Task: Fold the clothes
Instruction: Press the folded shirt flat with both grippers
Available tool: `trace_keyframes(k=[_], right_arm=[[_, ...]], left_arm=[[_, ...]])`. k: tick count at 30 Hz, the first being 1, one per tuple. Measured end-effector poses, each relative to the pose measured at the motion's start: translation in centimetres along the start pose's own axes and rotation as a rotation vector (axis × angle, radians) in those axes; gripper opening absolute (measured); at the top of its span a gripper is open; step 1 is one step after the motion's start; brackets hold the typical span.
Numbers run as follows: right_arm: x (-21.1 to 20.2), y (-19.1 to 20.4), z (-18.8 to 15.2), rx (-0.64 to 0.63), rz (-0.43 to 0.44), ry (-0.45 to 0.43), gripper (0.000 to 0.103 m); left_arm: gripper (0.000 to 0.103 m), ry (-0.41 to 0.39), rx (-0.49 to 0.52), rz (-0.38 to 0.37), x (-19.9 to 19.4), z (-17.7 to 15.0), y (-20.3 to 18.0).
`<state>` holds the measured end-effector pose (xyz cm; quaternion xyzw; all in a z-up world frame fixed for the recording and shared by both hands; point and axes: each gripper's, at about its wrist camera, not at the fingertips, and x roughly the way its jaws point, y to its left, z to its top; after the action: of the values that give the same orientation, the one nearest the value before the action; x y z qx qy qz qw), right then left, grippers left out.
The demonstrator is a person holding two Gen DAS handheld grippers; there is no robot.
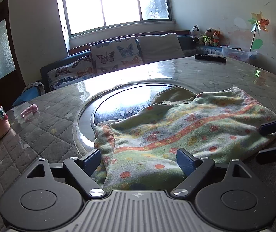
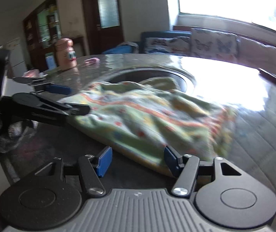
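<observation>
Lying crumpled on the desk (image 1: 41,116), the garment (image 1: 176,131) is a soft green cloth printed with red and orange dots, small flowers and a wavy orange stripe. Its far edge drapes over the rim of the round glass turntable (image 1: 122,100) set in the desk's middle, and a fold runs across its top.

At the garment's near edge, the left gripper (image 1: 138,159) has its fingers spread wide; cloth lies between them, but the pads do not press on it. The right gripper (image 2: 138,160) also stands open at the near hem, its right finger just touching the fabric, nothing pinched.

Only the left wrist view shows the black remote (image 1: 210,58) at the desk's far side, the plush toys (image 1: 205,35) on the sofa and the pinwheel (image 1: 258,22); its picture is sharp. The right wrist view is blurred, yet it alone shows the left gripper from the side, and the cabinet (image 2: 43,23) behind the pink bottle (image 2: 67,54).
</observation>
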<state>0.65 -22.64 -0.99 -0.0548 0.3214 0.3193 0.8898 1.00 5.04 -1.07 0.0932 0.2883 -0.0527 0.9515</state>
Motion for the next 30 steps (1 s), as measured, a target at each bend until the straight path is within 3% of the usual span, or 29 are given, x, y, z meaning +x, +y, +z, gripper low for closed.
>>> trace_keyframes(k=[8,11,16,20,30], right_arm=[[-1.8,-2.1,0.7,0.05,-0.05,-0.039,0.062],[-1.1,-2.5,1.3,0.061,-0.056,-0.066,0.067],[0.6,-3.9,0.8,0.122,-0.045,-0.026,0.065],[0.4,-3.8,1.6,0.108,-0.056,-0.044,0.066],[2.8,-4.7,2.6,0.114,-0.071,-0.034,0.067]], left_arm=[[0.093,0.002,-0.006,0.011,0.0,0.0,0.1],[0.094,0.002,-0.013,0.013,-0.1,-0.1,0.3],[0.099,0.003,-0.022,0.021,-0.3,-0.2,0.9],[0.101,0.003,-0.028,0.025,-0.3,-0.2,1.3],[0.101,0.028,-0.056,0.094,0.2,-0.6,3.2]])
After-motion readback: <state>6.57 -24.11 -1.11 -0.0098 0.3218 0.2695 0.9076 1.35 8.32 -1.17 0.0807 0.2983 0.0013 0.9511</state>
